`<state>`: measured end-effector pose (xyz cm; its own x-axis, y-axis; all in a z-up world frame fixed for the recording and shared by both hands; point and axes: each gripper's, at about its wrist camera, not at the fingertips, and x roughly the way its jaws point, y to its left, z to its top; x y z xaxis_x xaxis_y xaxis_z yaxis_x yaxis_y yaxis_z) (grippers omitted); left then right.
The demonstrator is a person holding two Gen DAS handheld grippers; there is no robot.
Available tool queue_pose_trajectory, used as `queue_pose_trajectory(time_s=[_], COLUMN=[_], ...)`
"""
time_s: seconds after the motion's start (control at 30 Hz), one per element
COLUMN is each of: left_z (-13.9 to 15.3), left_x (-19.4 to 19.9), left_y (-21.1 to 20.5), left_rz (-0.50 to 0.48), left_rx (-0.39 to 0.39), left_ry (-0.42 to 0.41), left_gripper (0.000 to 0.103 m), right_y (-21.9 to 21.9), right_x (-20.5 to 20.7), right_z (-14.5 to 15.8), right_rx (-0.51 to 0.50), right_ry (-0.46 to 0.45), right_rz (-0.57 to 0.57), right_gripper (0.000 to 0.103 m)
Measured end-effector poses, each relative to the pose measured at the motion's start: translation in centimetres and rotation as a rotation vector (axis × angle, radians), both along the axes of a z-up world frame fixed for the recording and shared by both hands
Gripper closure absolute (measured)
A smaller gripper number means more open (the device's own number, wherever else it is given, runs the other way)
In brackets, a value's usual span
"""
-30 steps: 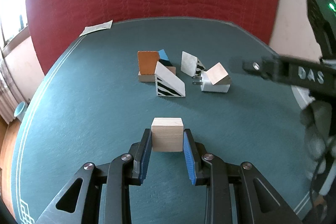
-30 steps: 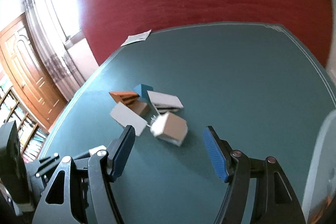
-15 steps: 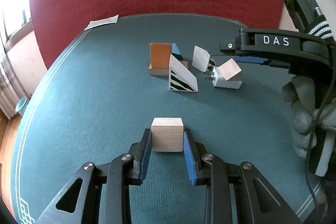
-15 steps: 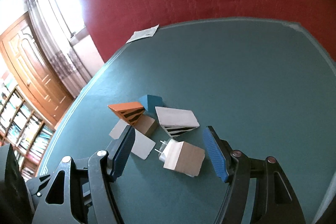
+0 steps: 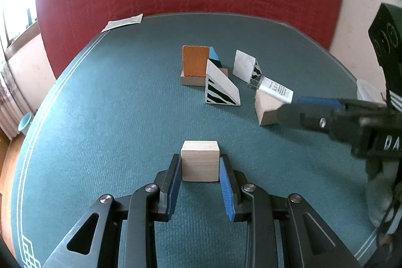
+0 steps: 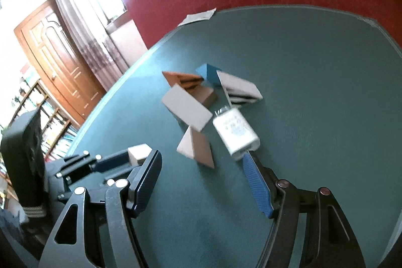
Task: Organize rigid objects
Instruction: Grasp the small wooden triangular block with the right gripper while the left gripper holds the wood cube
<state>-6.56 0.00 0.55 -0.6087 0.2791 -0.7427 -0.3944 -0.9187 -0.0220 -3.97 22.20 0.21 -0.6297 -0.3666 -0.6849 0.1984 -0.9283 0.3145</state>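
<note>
Two tongs angled down over teal felt surface (image 5: 100,132): left tongs (image 5: 200,168) clamped on pale wooden cube (image 5: 200,160); right tongs (image 6: 201,162) spread wide, empty, blue fingertip (image 6: 247,160) touching white plug-in charger (image 6: 236,133), plain wooden wedge (image 6: 194,147) between.

Table (image 5: 105,132) — teal ribbed cloth with pale border lines. On it: a paper slip (image 5: 122,22) at the far edge; a plain wooden cube (image 5: 200,160) near the front; a cluster farther back — orange wedge (image 5: 195,61) on a flat wooden block (image 5: 191,80), blue wedge (image 5: 215,57), two zebra-striped white wedges (image 5: 219,89), plain wooden wedge (image 5: 266,110), white charger (image 5: 275,89).
</note>
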Motion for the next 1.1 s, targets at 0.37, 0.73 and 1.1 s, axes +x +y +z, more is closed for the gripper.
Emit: queue_pose_trajectory(time_s=[0.37,0.73,1.1], left_z=[-0.1,0.0,0.0], left_x=[0.1,0.1,-0.3], left_y=[-0.2,-0.3,-0.3], left_rz=[0.004,0.003,0.005], left_rx=[-0.002,-0.002,0.003], left_ry=[0.001,0.003,0.003], left_gripper=[0.072,0.072,0.069], right_y=[-1.5,-2.8,-3.1], right_x=[0.2,-1.5,-1.8], right_z=[0.1,-0.6,-1.0], right_rx=[0.121,0.102,0.136], right_ry=[0.033,0.011,0.009], right_rz=[-0.045,-0.044,-0.08], right_gripper=[0.035,0.057,0.077])
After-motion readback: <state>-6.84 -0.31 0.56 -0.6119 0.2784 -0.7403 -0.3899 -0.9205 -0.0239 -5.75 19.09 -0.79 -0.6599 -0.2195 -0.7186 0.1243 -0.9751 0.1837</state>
